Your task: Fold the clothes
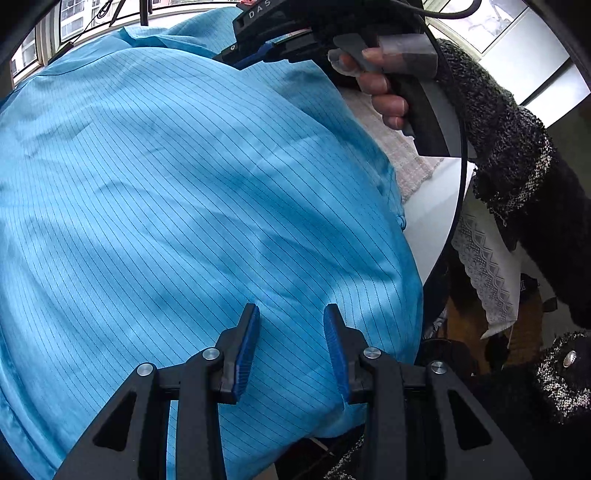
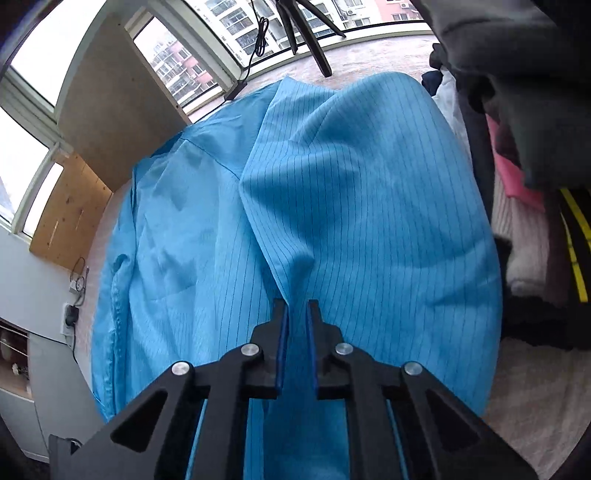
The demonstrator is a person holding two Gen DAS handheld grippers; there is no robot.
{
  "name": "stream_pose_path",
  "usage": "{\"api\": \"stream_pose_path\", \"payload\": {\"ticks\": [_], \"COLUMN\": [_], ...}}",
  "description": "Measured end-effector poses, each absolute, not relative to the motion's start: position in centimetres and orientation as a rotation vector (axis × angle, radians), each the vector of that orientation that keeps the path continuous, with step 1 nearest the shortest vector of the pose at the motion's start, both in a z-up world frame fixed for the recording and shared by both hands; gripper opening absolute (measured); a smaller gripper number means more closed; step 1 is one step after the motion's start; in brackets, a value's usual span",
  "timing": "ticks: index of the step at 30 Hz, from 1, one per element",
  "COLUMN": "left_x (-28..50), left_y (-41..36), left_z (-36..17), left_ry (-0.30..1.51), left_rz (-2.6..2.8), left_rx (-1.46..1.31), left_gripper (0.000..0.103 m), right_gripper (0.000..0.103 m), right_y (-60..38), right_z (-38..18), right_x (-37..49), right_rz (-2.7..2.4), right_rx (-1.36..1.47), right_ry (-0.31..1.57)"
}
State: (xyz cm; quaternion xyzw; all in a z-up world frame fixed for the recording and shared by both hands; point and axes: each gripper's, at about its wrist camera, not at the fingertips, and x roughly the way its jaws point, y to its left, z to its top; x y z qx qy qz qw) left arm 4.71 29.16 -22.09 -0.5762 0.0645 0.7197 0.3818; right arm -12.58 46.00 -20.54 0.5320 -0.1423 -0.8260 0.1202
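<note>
A light blue pinstriped garment (image 1: 177, 192) lies spread over the surface and fills most of both views. My left gripper (image 1: 291, 317) hovers over its near edge with the jaws apart, and flat fabric shows between the blue pads. In the right wrist view a raised fold of the garment (image 2: 351, 192) runs straight into my right gripper (image 2: 297, 306). Its pads stand nearly together with that fold pinched between them. At the top of the left wrist view a hand (image 1: 384, 92) in a dark knit sleeve grips the right gripper's handle.
A pile of folded clothes (image 2: 524, 206) in pink, white and dark colours sits to the right of the garment. Tripod legs (image 2: 306, 33) and a wooden board (image 2: 110, 99) stand by the windows. A white table edge (image 1: 432, 221) and lace cloth (image 1: 487, 280) lie beyond the garment's right side.
</note>
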Motion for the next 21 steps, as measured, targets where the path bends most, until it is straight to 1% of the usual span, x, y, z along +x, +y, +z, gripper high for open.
{"api": "stream_pose_path", "payload": {"ticks": [2, 4, 5, 7, 10, 13, 15, 18, 20, 21], "left_x": [4.6, 4.4, 4.3, 4.2, 3.9, 3.4, 4.0, 4.6, 4.6, 4.6], "left_y": [28.9, 28.5, 28.2, 27.2, 24.9, 22.4, 21.4, 19.9, 18.2, 17.3], "left_z": [-21.9, -21.7, -21.5, -20.6, -18.8, -16.9, -15.8, -15.3, -15.2, -15.2], "left_ry": [0.163, 0.166, 0.165, 0.144, 0.111, 0.069, 0.039, -0.012, -0.042, -0.048], "left_rz": [1.835, 1.842, 1.848, 1.865, 1.910, 1.978, 2.027, 2.098, 2.135, 2.152], "left_rx": [-1.468, -1.466, -1.462, -1.441, -1.403, -1.362, -1.333, -1.302, -1.293, -1.294], "left_gripper": [0.034, 0.034, 0.034, 0.034, 0.034, 0.034, 0.034, 0.034, 0.036, 0.037], "right_gripper": [0.010, 0.007, 0.002, 0.001, 0.001, 0.001, 0.001, 0.001, 0.001, 0.003], "right_y": [45.2, 45.0, 44.9, 45.7, 47.7, 49.4, 48.7, 44.2, 39.3, 36.8], "right_z": [-21.0, -21.6, -21.8, -20.5, -15.7, -8.3, -3.4, 1.6, 2.6, 2.2], "right_x": [-12.6, -12.6, -12.6, -12.0, -11.1, -10.6, -10.6, -10.5, -10.3, -10.6], "right_rz": [-2.395, -2.356, -2.339, -2.357, -2.433, -2.498, -2.489, -2.417, -2.299, -2.207], "right_rx": [1.598, 1.607, 1.609, 1.570, 1.467, 1.326, 1.236, 1.152, 1.139, 1.160], "right_ry": [-0.314, -0.319, -0.322, -0.333, -0.338, -0.346, -0.331, -0.248, -0.230, -0.247]}}
